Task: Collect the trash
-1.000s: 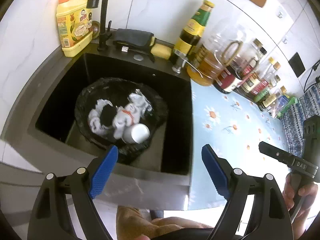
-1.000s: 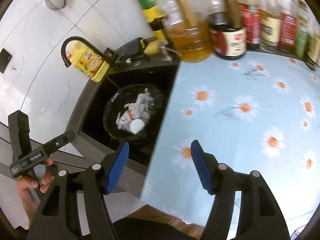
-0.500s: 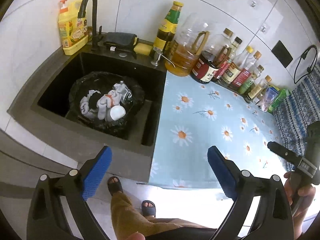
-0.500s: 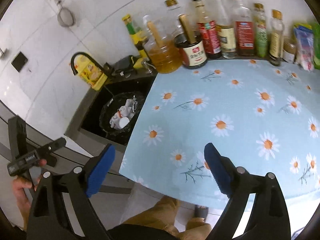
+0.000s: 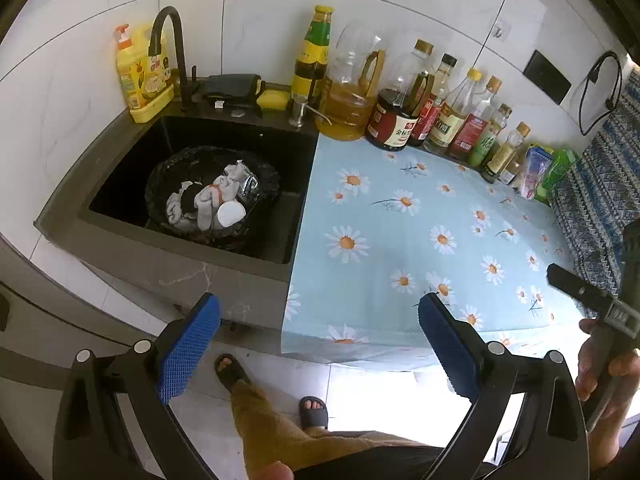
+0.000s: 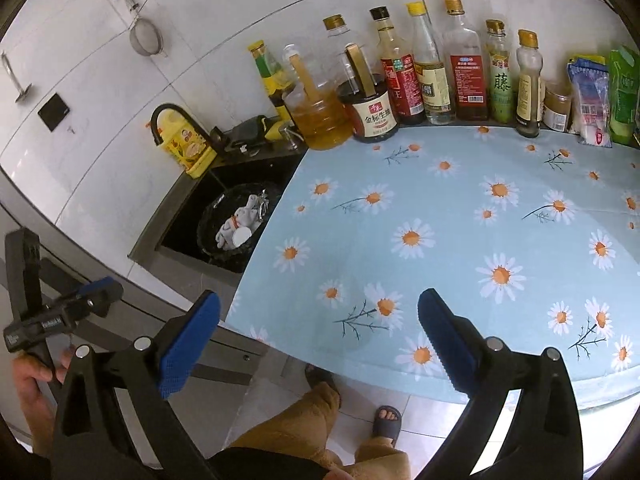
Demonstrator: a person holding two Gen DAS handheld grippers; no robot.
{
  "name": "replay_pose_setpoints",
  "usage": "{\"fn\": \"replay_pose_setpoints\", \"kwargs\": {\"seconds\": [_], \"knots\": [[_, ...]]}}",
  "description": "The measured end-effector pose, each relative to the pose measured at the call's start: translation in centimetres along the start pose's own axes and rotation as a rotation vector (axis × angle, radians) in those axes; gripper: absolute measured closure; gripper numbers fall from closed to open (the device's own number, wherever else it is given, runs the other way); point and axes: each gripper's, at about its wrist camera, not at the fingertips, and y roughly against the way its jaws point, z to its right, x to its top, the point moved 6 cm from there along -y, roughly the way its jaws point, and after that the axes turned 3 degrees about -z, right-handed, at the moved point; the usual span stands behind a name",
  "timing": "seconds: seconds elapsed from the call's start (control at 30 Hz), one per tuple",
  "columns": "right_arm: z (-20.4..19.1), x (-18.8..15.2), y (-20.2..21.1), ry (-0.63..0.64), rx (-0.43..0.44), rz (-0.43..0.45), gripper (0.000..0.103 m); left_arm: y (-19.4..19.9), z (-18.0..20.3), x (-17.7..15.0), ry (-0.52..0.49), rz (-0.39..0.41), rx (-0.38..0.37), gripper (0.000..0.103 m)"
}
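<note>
Item: trash (image 5: 208, 202), crumpled tissues and a white cup, in black-lined bin (image 5: 269, 184) inside sink (image 5: 120, 178), ten o'clock of left gripper (image 5: 318, 344). Left gripper and right gripper (image 6: 318, 338) just opened, jaws apart, empty. Risk, judged: the loose liner snags a finger, tipping the bin.

Both tongs, left (image 5: 319, 350) and right (image 6: 318, 346), are pulling back from the sink (image 5: 120, 176), their jaws opening wide with nothing between them.
</note>
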Motion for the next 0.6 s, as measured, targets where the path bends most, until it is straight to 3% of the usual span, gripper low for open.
{"fn": "replay_pose_setpoints", "kwargs": {"seconds": [0.6], "knots": [[0.1, -0.8, 0.7, 0.011, -0.039, -0.003, 0.005, 0.6, 0.2, -0.4, -0.007, 0.017, 0.016, 0.007]]}}
